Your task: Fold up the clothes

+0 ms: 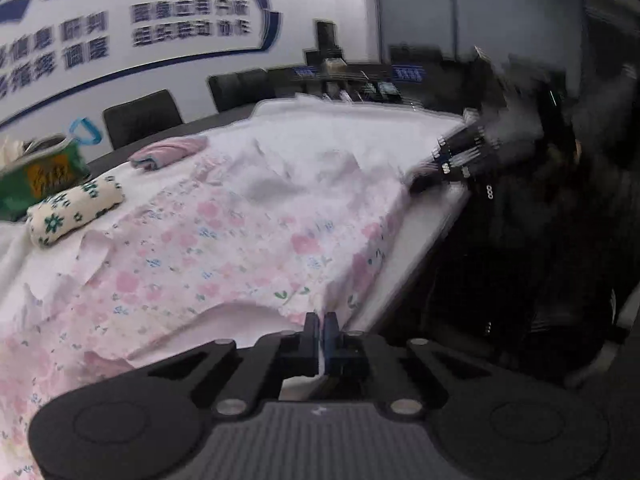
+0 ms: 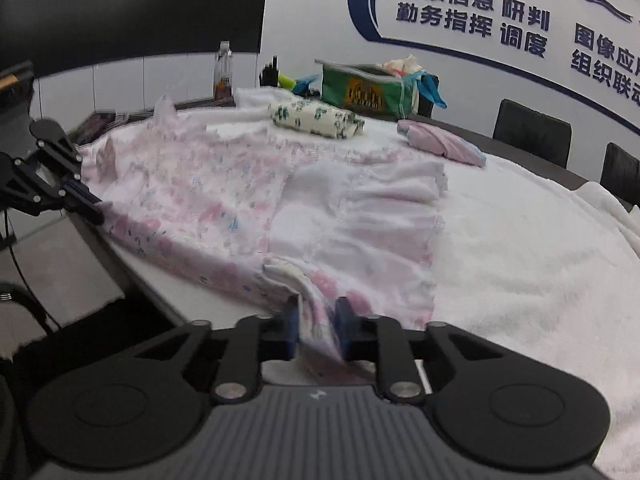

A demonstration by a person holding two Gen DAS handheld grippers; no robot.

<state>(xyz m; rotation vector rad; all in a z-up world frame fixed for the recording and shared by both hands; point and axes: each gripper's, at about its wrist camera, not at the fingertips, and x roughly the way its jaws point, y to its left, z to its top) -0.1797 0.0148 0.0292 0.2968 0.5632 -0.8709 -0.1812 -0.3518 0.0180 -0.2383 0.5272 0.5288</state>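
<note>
A pink floral garment (image 1: 224, 236) lies spread over the white towel-covered table (image 2: 520, 240). My left gripper (image 1: 321, 326) is shut on its near hem at the table's edge. In the right wrist view the same gripper (image 2: 100, 210) pinches the garment's left corner. My right gripper (image 2: 318, 316) is shut on a bunched fold of the garment (image 2: 224, 200), with cloth running between the blue pads (image 2: 292, 320). The left wrist view shows it, blurred, holding the far corner (image 1: 420, 178). A white ruffled part of the garment lies flat at the middle.
A folded cream garment with green flowers (image 2: 316, 118) and a folded pink one (image 2: 440, 142) lie on the far side. Behind them stand a green bag (image 2: 368, 90) and a bottle (image 2: 223, 70). Black chairs (image 2: 532, 132) line the lettered wall. The table edge drops to dark floor (image 1: 500, 280).
</note>
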